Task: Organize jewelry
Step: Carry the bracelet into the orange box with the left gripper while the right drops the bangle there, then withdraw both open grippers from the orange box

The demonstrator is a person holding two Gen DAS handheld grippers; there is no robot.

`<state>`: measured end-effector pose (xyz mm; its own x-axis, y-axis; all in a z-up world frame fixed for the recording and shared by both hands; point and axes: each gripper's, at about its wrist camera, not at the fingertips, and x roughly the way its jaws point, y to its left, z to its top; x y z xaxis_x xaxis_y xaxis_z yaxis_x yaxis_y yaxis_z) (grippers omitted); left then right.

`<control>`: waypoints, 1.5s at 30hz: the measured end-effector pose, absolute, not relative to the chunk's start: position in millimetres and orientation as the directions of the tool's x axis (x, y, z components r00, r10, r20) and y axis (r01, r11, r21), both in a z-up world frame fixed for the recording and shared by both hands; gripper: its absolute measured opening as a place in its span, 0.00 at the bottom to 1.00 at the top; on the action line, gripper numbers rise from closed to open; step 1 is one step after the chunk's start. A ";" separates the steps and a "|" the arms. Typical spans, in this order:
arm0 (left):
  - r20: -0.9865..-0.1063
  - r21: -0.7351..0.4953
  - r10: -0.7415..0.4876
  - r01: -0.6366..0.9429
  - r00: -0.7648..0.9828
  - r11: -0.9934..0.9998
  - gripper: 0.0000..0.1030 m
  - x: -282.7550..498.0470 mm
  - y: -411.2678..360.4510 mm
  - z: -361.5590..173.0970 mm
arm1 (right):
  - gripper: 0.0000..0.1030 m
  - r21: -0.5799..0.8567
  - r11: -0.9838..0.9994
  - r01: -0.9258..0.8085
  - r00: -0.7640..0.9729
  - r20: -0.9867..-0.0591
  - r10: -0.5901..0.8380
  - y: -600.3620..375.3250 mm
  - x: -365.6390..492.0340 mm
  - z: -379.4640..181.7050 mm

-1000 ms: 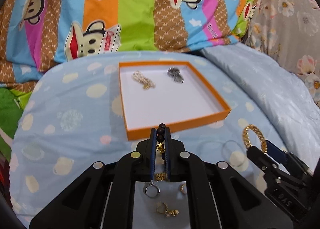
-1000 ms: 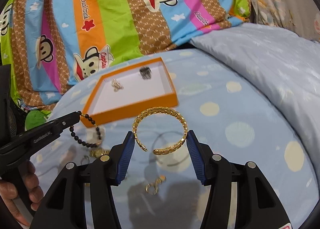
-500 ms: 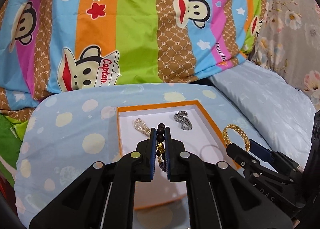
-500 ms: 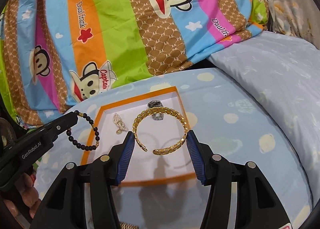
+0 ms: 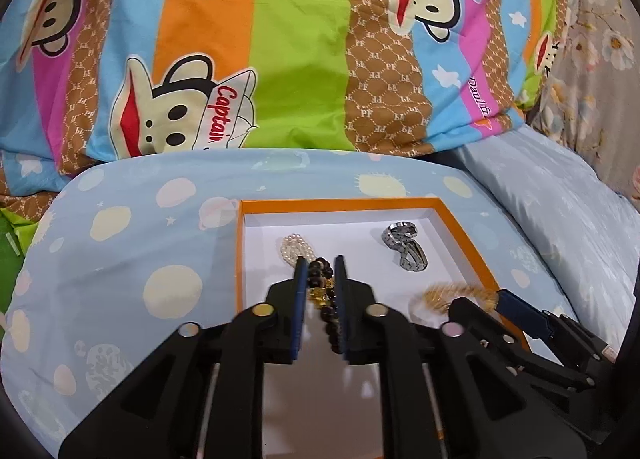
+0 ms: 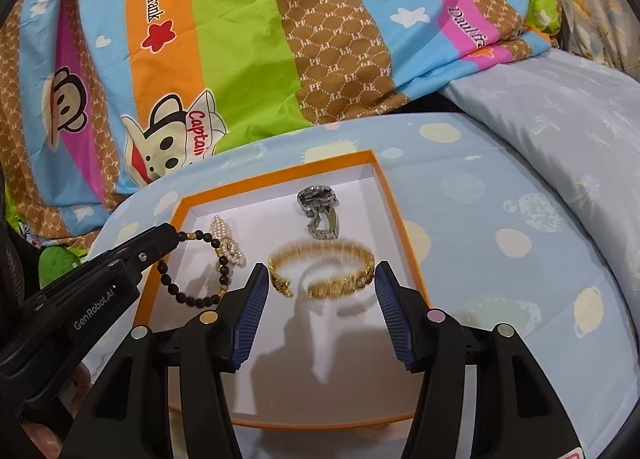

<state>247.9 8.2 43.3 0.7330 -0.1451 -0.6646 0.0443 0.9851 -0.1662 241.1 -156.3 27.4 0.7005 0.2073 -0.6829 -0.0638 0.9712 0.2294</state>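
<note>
An orange-rimmed white tray (image 5: 460, 225) (image 6: 396, 215) lies on the blue spotted cushion. It holds a pearl bracelet (image 5: 290, 249) (image 6: 224, 233) and a silver watch (image 5: 406, 245) (image 6: 320, 211). My left gripper (image 5: 320, 267) (image 6: 174, 237) is shut on a black bead bracelet (image 5: 322, 283) (image 6: 192, 299) and holds it over the tray's left side. My right gripper (image 6: 322, 277) (image 5: 476, 301) is open over the tray. A gold cuff bracelet (image 6: 324, 271) (image 5: 448, 293), blurred, sits loose between its fingers, free of both pads.
A striped cartoon-monkey duvet (image 5: 280, 51) rises behind the cushion. A pale blue pillow (image 6: 560, 127) lies to the right, with floral fabric (image 5: 600, 39) beyond it.
Both grippers moved forward over the tray. My right gripper opened wider and let go of the gold cuff, which is blurred and dropping. The left still holds the beads.
</note>
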 end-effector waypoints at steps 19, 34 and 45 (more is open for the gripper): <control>-0.649 -0.138 -0.103 0.016 0.753 0.990 0.48 127.7 47.2 70.0 | 0.57 0.216 0.976 0.009 0.780 -0.613 0.128 -204.1 89.9 59.2; -0.752 -0.171 -0.184 0.083 0.633 0.982 0.48 51.1 23.0 0.7 | 0.55 0.247 0.969 -0.021 0.672 -0.714 0.197 -182.6 25.0 2.9; -0.756 -0.184 -0.190 0.076 0.627 0.980 0.48 50.6 25.6 -2.4 | 0.45 0.225 0.969 -0.099 0.662 -0.712 0.233 -145.1 55.1 7.1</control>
